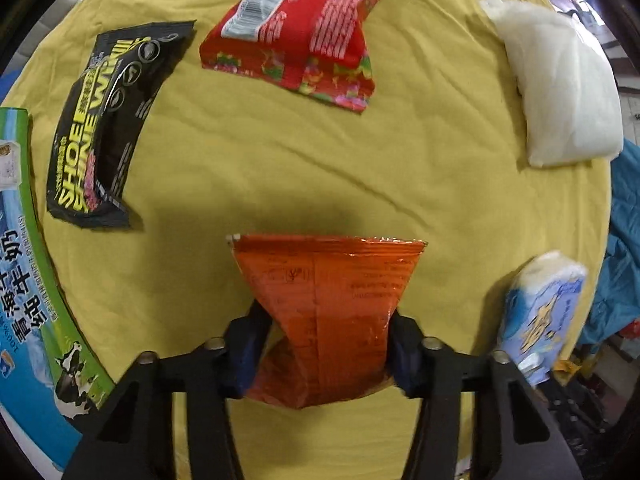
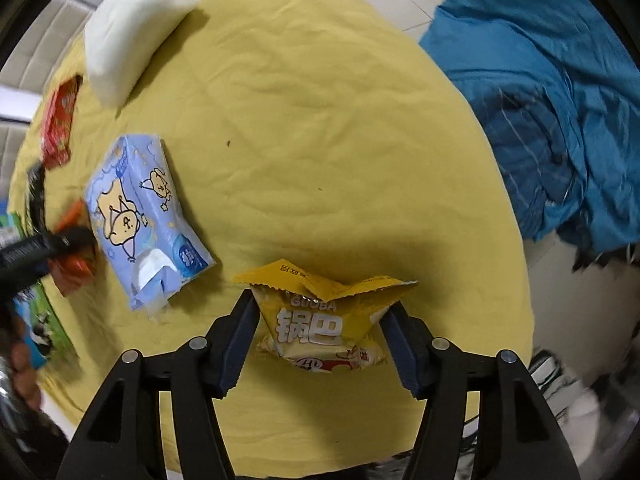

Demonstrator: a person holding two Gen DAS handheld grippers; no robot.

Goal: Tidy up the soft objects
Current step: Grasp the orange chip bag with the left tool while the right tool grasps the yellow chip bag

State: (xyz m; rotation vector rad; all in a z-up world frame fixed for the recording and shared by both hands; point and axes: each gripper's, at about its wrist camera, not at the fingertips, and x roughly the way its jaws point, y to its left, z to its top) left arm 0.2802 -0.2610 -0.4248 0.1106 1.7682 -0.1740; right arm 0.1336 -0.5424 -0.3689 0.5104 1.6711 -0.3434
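Note:
My left gripper [image 1: 326,320] is shut on an orange snack packet [image 1: 328,280] and holds it above the yellow cloth [image 1: 280,168]. My right gripper [image 2: 320,312] is shut on a yellow snack bag [image 2: 324,316] above the same cloth [image 2: 320,140]. A black shoe-wipes pack [image 1: 104,120], a red packet [image 1: 304,28], a white pillow-like pouch [image 1: 560,88] and a blue tissue pack [image 1: 540,316] lie on the cloth. In the right wrist view the tissue pack [image 2: 144,212] lies left of my gripper, the white pouch [image 2: 128,28] far left.
A green and blue milk carton box [image 1: 24,280] stands at the cloth's left edge. A blue garment heap [image 2: 552,112] lies off the table to the right. The left gripper with the orange packet shows at the left edge of the right wrist view [image 2: 60,244].

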